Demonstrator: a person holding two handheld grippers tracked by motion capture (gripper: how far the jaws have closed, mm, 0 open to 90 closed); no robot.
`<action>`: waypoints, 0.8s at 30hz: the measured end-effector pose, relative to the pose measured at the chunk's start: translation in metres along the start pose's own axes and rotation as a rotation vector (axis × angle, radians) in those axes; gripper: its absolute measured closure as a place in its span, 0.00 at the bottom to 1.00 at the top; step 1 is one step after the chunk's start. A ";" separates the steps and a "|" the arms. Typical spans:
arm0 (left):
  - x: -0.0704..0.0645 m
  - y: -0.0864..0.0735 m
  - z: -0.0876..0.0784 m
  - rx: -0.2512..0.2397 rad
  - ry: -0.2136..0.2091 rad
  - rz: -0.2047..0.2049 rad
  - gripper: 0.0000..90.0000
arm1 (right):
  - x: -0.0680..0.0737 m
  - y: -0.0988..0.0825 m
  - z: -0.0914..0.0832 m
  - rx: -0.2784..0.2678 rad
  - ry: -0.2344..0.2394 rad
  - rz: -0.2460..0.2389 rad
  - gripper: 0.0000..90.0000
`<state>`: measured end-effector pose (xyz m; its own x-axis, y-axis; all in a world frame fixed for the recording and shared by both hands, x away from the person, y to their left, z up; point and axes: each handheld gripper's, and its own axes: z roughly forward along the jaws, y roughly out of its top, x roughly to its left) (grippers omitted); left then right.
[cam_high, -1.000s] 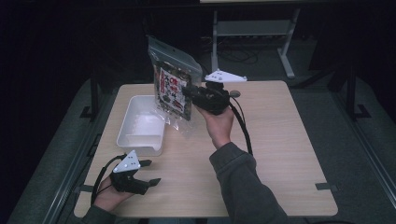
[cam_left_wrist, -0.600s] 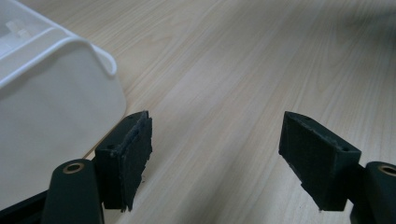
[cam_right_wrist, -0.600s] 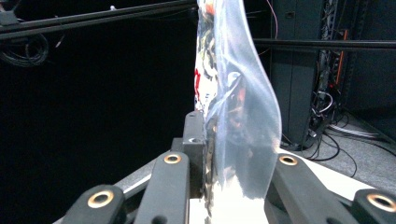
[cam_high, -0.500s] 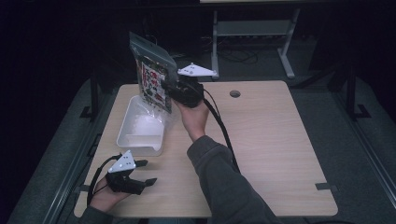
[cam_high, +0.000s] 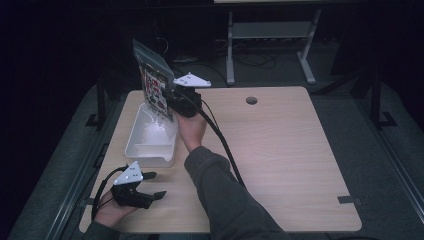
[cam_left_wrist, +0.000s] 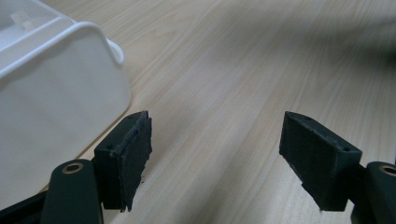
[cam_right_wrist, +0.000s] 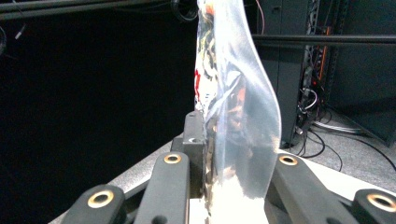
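My right gripper (cam_high: 169, 98) is shut on a clear plastic bag (cam_high: 154, 85) with a printed red, white and black card inside. It holds the bag upright above the far end of a white plastic tub (cam_high: 150, 137). In the right gripper view the bag (cam_right_wrist: 233, 88) rises edge-on between the two black jaws, which pinch its lower part. My left gripper (cam_high: 156, 185) rests on the table near the front left corner, jaws open with nothing between them. In the left gripper view, the tub's rounded wall (cam_left_wrist: 51, 102) stands just left of the open pads (cam_left_wrist: 135, 149).
The wooden table (cam_high: 280, 150) has a round cable hole (cam_high: 251, 100) at the back. A black cable (cam_high: 220, 140) trails from the right gripper along the sleeve. A metal stand (cam_high: 270, 45) sits on the dark floor behind the table.
My right gripper has carried the bag leftward from the table's middle back to above the tub's far end. The left gripper has stayed put.
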<state>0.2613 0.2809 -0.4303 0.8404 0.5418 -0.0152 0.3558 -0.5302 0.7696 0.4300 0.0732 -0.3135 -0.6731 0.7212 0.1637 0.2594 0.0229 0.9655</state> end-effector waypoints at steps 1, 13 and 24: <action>0.000 0.000 0.000 -0.001 -0.001 -0.002 0.27 | 0.001 -0.002 0.002 0.003 -0.004 0.000 0.84; 0.000 0.000 0.001 0.000 -0.008 0.003 0.27 | 0.006 -0.025 0.024 0.049 -0.047 0.005 0.84; 0.000 0.000 0.003 0.006 -0.017 0.006 0.27 | 0.011 -0.043 0.038 0.076 -0.071 0.034 0.84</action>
<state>0.2626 0.2792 -0.4326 0.8493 0.5275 -0.0217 0.3533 -0.5373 0.7658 0.4376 0.1060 -0.3605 -0.6129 0.7697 0.1787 0.3351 0.0483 0.9409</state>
